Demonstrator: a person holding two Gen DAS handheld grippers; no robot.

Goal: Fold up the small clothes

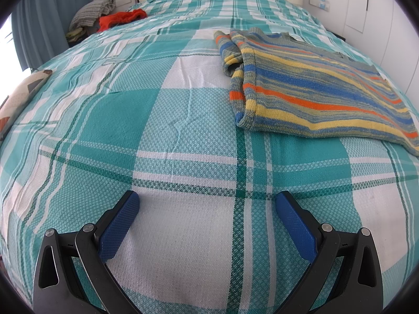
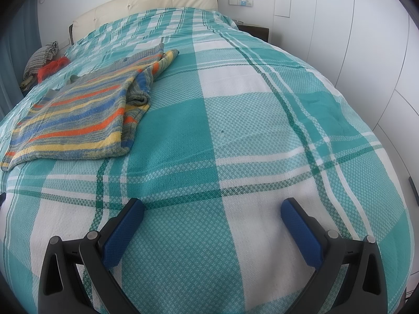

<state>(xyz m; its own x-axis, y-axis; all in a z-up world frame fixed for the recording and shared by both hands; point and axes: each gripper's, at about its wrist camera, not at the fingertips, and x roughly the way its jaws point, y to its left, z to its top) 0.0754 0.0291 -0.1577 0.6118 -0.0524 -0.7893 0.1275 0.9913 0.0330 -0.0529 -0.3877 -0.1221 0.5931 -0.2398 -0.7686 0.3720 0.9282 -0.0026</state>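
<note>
Left wrist view: my left gripper (image 1: 207, 204) hangs low over the plaid bedspread (image 1: 146, 136), its blue pads spread wide apart with only bare cover between them, so it holds nothing. The striped knit sweater (image 1: 314, 91) lies flat ahead and to the right, well apart from my fingers. Its near sleeve (image 1: 235, 78) is already turned in along the body, which I judge is why the garment reads as a tidy block: one side fold looks done and the rest waits. Far off at the bed's left edge sit a red garment (image 1: 120, 18) and a checked cloth (image 1: 91, 10), likely the pile to be folded.

Right wrist view: my right gripper (image 2: 212, 208) is likewise wide open and empty, poised just above the bedspread (image 2: 235, 130). From here the sweater (image 2: 78, 112) lies ahead and to the left, its other sleeve (image 2: 157, 68) doubled over on the near side. Both grippers sit back from it, which I take as a pause before reaching for the hem.
</note>
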